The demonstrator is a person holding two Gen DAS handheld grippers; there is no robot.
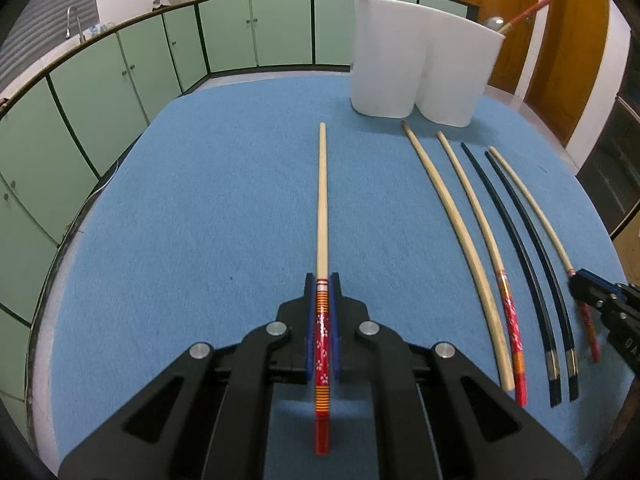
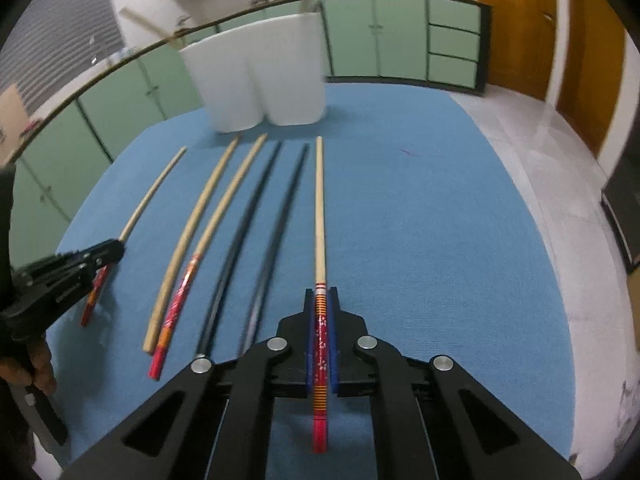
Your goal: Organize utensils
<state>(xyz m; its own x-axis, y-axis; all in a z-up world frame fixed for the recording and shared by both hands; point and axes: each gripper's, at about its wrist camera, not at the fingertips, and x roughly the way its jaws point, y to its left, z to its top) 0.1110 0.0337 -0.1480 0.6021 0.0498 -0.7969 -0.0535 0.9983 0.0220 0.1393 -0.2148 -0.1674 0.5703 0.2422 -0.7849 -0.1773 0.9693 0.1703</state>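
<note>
My left gripper [image 1: 322, 280] is shut on a red-handled wooden chopstick [image 1: 322, 200] that points toward the white two-part holder [image 1: 420, 68]. My right gripper [image 2: 321, 294] is shut on a matching red-handled chopstick [image 2: 319, 208]. Between them on the blue mat lie a plain wooden chopstick [image 1: 456, 240], another red-handled chopstick [image 1: 480, 232] and two black chopsticks [image 1: 516, 248]. The right gripper shows at the right edge of the left wrist view [image 1: 588, 288]; the left gripper shows at the left edge of the right wrist view [image 2: 100, 254]. The holder [image 2: 260, 80] has utensils standing in it.
The blue mat [image 1: 200, 220] covers a round table. Green cabinets [image 1: 132, 64] curve behind it, with pots on the counter. A brown door [image 2: 516, 20] stands at the right. A tiled floor [image 2: 540, 152] lies beyond the mat's right edge.
</note>
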